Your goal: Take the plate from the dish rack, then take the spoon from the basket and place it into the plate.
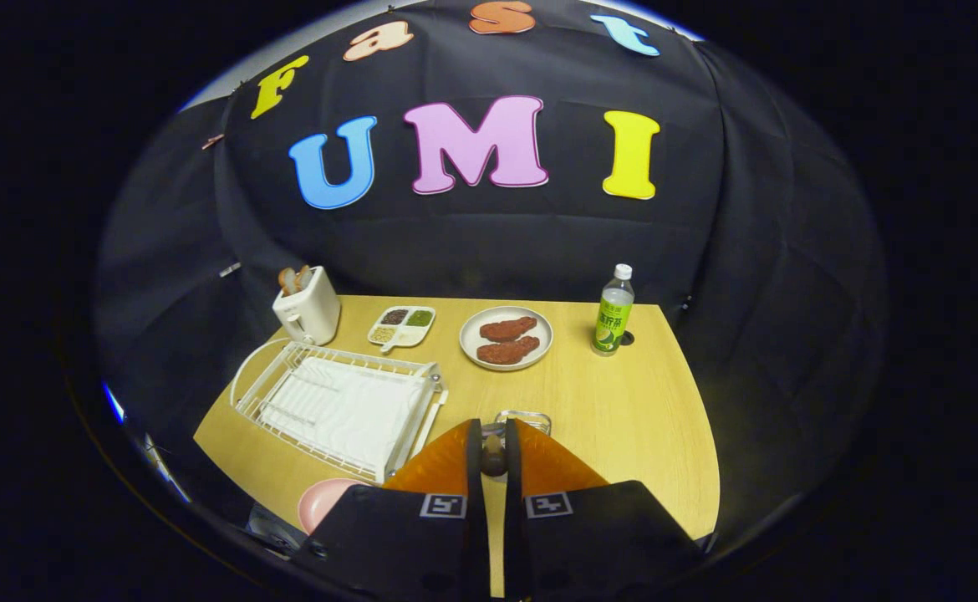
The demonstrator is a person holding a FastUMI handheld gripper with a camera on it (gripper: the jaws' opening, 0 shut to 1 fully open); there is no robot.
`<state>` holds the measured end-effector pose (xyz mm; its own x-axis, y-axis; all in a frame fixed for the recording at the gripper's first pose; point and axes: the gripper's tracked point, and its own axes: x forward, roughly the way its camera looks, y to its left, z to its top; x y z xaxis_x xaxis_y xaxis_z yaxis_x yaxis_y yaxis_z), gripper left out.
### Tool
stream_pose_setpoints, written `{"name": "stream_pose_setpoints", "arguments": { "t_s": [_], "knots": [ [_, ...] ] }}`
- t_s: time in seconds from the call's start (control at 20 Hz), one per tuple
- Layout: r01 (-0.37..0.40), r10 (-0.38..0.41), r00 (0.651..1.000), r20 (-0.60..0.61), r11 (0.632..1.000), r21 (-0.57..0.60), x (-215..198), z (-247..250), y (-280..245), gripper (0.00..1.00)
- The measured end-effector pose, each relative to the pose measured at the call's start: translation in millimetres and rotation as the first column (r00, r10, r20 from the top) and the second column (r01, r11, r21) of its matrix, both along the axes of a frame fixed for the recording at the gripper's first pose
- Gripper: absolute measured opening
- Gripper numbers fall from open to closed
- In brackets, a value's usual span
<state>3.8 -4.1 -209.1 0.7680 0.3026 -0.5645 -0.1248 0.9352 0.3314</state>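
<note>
Finds the plate [326,500] lying flat on the table [623,418], close to the near corner of the rack [343,405] and off to the left of the fingers. Finds the rack bare of dishes, with only white wire and tray to see. Counts the first step as done on that evidence.

Has the gripper [493,431] nearly pressed together, leaving only a narrow slit between the orange fingers. Pinches a small dark, rounded thing in that slit, taken here for the end of the spoon [493,461], though too little of it shows to be sure. Places the basket [531,415] just ahead of the fingertips, with only its wire rim peeking over them. Cannot tell whether the spoon sits in the basket or hangs clear of it.

Puts the task at roughly the midpoint, then: plate out, spoon seemingly gripped, placing not yet done. Leaves a lift clear of the basket, a carry leftward and toward the near table edge, and a release over the plate. Calls for care near the rack's corner on that path, and for a low release to avoid a clatter or a bounce off the rim.

Notes a toaster [307,308], a sectioned tray [402,326], a dish [506,337] with two brown pieces and a bottle [614,311] farther back, well apart from the work.
</note>
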Motion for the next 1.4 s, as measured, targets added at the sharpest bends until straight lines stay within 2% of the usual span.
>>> {"name": "stream_pose_setpoints", "arguments": {
  "t_s": [0.2, 0.4, 0.65, 0.8, 1.05, 1.4],
  "knots": [
    [-0.098, 0.097, 0.995, 0.016, 0.992, 0.076, -40, 34, 43, 0.11],
    [-0.199, 0.200, 0.980, 0.007, 0.972, 0.122, -78, 43, 91, 0.11],
    [-0.297, 0.304, 0.952, -0.040, 0.947, 0.120, -111, 5, 147, 0.11],
    [-0.330, 0.339, 0.938, -0.067, 0.937, 0.113, -122, -26, 171, 0.11],
    [-0.346, 0.352, 0.935, -0.050, 0.933, 0.094, -112, -68, 200, 0.11],
    [-0.381, 0.390, 0.919, -0.054, 0.915, 0.131, -111, -93, 220, 0.11]
  ]
}}
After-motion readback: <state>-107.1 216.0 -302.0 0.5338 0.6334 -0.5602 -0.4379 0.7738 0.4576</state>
